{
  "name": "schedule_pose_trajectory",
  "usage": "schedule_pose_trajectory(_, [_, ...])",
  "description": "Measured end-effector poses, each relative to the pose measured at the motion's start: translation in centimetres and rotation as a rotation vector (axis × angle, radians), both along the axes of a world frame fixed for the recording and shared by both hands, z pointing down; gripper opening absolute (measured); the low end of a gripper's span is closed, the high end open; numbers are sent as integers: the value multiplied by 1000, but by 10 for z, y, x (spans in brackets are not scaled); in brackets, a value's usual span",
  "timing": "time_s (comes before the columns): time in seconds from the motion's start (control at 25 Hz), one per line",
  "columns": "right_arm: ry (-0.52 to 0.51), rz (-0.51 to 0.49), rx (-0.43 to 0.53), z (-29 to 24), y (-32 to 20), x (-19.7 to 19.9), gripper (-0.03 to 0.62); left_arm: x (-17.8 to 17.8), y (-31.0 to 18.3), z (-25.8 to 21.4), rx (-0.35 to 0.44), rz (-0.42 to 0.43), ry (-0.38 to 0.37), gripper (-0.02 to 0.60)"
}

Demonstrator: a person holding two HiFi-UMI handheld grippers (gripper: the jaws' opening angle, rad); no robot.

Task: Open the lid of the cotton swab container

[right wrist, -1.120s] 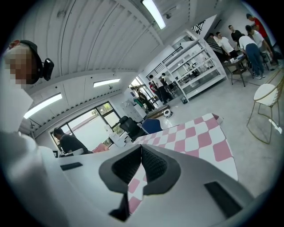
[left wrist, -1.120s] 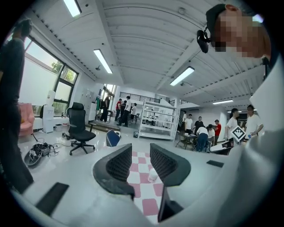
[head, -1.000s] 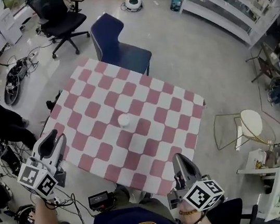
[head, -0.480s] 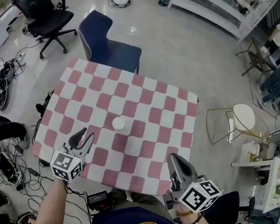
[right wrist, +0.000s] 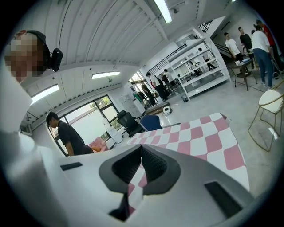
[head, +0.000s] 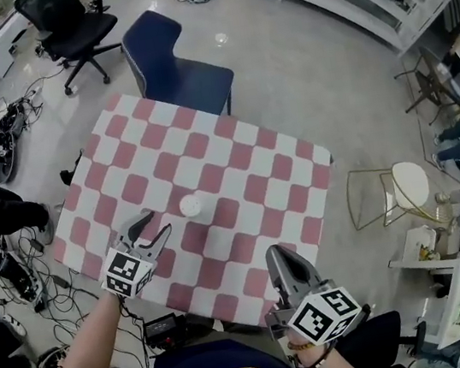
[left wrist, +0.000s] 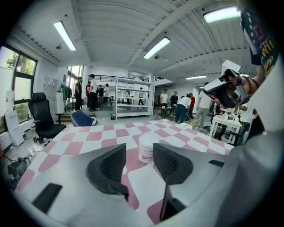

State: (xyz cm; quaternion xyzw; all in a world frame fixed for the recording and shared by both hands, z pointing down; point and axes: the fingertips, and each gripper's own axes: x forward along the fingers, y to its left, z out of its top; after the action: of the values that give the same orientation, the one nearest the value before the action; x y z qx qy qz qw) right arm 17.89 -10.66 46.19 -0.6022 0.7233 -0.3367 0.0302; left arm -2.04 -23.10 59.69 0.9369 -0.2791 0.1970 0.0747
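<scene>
Pink-and-white checks cover the surface (head: 238,182), over which the left gripper (head: 149,229) has come in from beyond the left edge, its jaws opening with nothing between them. The right gripper (head: 277,255) stays at the near edge, jaws pressed together, empty. The cotton swab container (head: 191,205) stands near the middle, just ahead of the left jaws, lid on: a grasp looks imminent.

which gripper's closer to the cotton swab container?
Left. The left gripper is just short of the cotton swab container, aimed at it, jaws opening with nothing between them. The right gripper sits back at the near edge of the table, shut.
</scene>
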Motion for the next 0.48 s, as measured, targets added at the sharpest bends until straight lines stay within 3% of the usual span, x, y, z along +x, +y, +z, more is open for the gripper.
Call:
schedule_pose_trajectory(0.2, [-7, -14, -24, 6, -11, 6, 11, 26, -1, 31, -72, 44, -10, 219])
schedule_pose_trajectory(0.48, [-13, -4, -37, 9, -21, 11, 12, 53, -4, 60, -69, 105, -96, 255])
